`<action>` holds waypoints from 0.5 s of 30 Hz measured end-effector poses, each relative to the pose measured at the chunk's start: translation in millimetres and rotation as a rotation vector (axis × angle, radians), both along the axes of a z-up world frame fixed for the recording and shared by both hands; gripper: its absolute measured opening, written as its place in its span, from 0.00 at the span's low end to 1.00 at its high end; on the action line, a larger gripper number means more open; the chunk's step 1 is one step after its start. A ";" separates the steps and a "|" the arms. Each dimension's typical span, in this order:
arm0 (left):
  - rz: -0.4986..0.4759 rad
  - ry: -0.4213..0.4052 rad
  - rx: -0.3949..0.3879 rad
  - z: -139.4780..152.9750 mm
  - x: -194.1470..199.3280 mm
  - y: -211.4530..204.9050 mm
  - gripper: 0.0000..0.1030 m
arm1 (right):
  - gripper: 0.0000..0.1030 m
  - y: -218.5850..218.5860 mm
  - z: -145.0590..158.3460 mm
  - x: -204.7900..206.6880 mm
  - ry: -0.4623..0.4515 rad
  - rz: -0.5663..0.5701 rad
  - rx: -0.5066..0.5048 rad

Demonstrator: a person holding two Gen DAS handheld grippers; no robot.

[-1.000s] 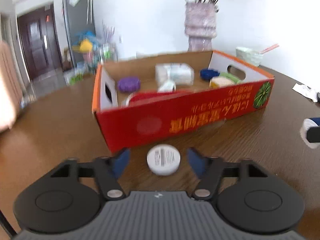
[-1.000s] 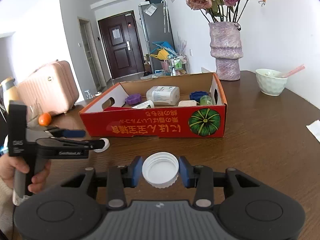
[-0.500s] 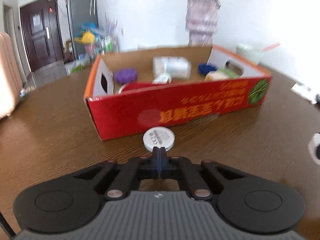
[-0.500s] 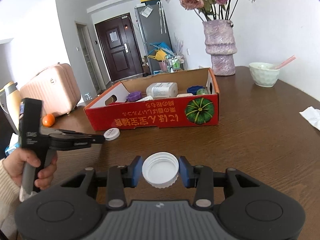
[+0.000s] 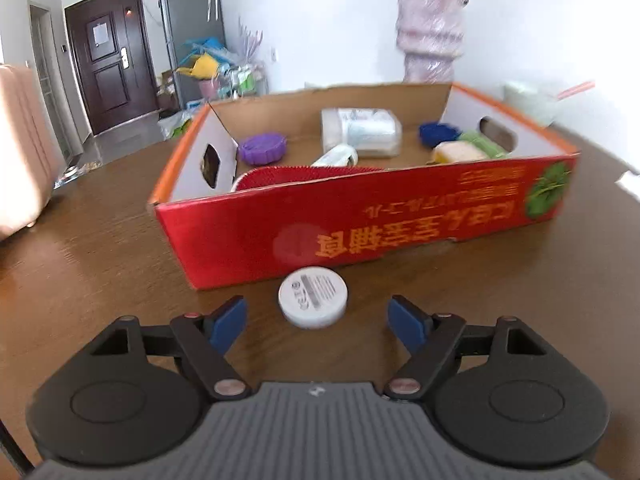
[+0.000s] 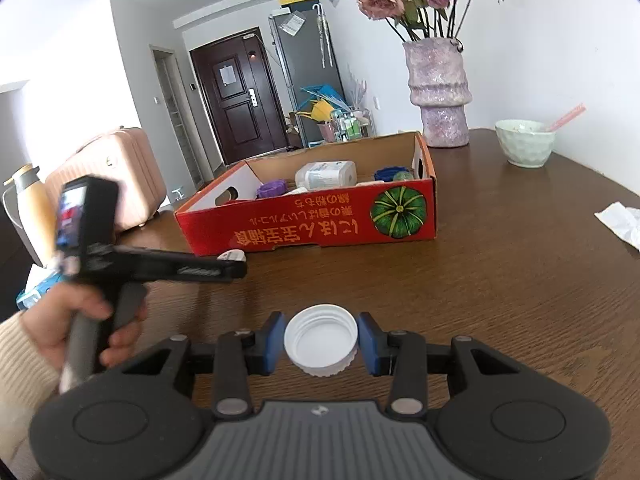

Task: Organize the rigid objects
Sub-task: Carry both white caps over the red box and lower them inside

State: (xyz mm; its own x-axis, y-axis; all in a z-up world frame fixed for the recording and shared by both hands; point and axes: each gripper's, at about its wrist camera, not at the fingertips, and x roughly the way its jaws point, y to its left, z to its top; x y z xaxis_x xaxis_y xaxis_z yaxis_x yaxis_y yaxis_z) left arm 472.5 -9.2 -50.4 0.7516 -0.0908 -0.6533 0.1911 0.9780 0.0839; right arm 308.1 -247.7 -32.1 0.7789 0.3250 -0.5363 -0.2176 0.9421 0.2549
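White and round, a labelled lid (image 5: 313, 297) lies on the brown table (image 5: 100, 264) just before a red cardboard box (image 5: 372, 216), between but untouched by the opening jaws of the left gripper (image 5: 316, 322). The right gripper (image 6: 321, 342) pinches an upturned white cap (image 6: 321, 338).

Table (image 5: 100, 264) glossy wood grain; box (image 5: 360, 232) printed cardboard; white cap (image 6: 321, 339) ribbed plastic.
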 end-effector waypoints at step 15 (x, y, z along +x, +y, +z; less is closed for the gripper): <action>-0.005 -0.153 -0.128 29.3 -116.1 14.5 0.39 | 0.38 -7.7 3.4 -22.6 -0.057 -0.045 -0.042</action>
